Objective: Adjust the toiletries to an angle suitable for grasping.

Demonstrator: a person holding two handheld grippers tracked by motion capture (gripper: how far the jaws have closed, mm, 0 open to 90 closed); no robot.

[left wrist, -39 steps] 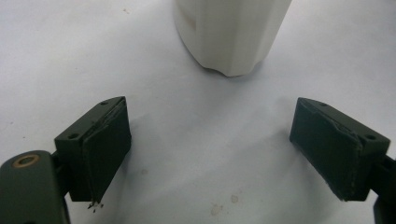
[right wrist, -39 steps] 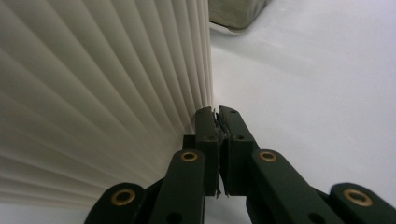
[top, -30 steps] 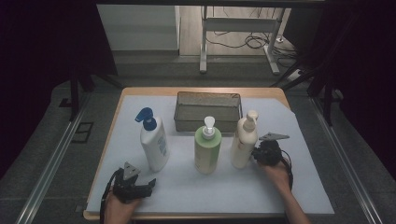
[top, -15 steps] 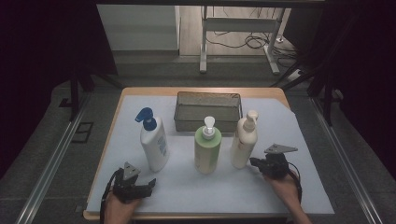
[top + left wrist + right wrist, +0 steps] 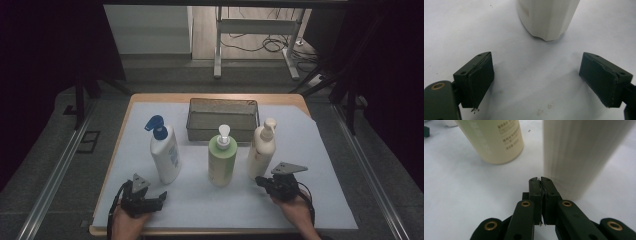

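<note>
Three smooth plastic pump bottles [image 5: 222, 157] stand mid-desk; my right tongs [image 5: 262, 180], pressed together, have backed off the cream bottle [image 5: 261, 150]; left tongs [image 5: 159, 198] stay spread.

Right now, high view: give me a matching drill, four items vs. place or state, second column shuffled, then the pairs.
Column one:
1. blue-pump bottle
2. green bottle
3. left gripper
4. right gripper

Column two:
A. jaws shut, nothing between them
B. middle of the bottle row
C. jaws wide open over bare table cover
D. leftmost bottle in the row

Pairs: 1-D, 2-B, 3-C, 4-A
</note>
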